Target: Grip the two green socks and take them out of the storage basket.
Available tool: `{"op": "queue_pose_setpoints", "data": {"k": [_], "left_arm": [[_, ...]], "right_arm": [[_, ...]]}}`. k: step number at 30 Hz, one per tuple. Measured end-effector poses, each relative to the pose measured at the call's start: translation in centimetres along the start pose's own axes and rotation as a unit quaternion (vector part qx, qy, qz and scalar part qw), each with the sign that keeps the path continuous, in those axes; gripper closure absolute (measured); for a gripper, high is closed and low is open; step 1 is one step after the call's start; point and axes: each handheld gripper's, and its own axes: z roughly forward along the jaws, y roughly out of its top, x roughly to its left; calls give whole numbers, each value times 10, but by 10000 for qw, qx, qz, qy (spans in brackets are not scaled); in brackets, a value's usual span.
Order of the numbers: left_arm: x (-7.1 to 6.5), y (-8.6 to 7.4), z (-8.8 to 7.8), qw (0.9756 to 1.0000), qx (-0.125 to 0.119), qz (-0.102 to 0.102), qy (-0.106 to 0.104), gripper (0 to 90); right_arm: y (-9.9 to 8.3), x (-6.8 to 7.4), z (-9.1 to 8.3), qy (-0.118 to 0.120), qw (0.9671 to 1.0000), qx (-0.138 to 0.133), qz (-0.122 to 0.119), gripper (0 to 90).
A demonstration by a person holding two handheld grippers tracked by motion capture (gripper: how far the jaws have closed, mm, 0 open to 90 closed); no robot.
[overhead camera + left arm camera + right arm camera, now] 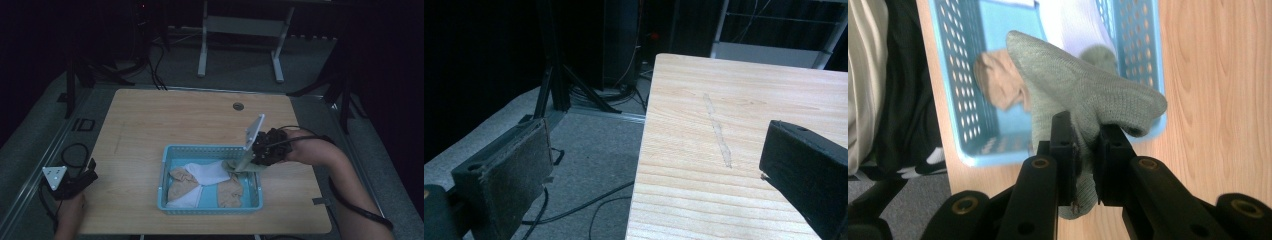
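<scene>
The right claw (pixel 1083 150) is clamped on a grey-green sock (pixel 1083 92), pinching its fabric between the jaws so it can come out of the blue basket (pixel 167 165). In the right gripper view the sock hangs just above the jaws, draped over the basket's rim at centre frame. At lower left of the high view the left claw (pixel 87 172) stands apart, idle off the table (pixel 150 115) edge, holding nothing

The left gripper (pixel 644 175) hangs wide open over the pale wooden counter's (pixel 734 125) corner edge. Grey carpeted floor (pixel 589 165) with black cables (pixel 574 212) lies beside it, seemingly dim.
</scene>
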Motion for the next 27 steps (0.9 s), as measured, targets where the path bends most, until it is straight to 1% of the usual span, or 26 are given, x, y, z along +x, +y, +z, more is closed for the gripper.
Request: {"op": "queue_pose_setpoints", "data": {"k": [3, 7, 11, 18, 20, 21, 24, 27], "left_arm": [[0, 0, 0, 10000, 1, 4, 1, 7], [0, 0, 0, 10000, 5, 13, 17, 7], [-1, 0, 1, 10000, 12, 10, 23, 7], [-1, 0, 1, 10000, 12, 16, 28, 7], [-1, 0, 1, 10000, 11, 19, 29, 7], [-1, 0, 1, 10000, 11, 22, 31, 7], [-1, 0, 1, 10000, 12, 22, 33, 7], [-1, 0, 1, 10000, 16, 15, 33, 7]], "right_arm": [[-16, 0, -5, -62, 9998, 26, 162, 808], [-37, 1, -11, -149, 9992, -15, 373, 808], [-58, 3, -14, -189, 9982, 55, 565, 808], [-93, 14, -19, -223, 9957, 100, 892, 808], [-99, 18, -19, -233, 9954, 119, 922, 808], [-103, 19, -19, -221, 9951, 91, 962, 808], [-111, 25, -15, -188, 9946, 143, 1014, 808], [-118, 29, -5, -61, 9942, 147, 1059, 808]]}}
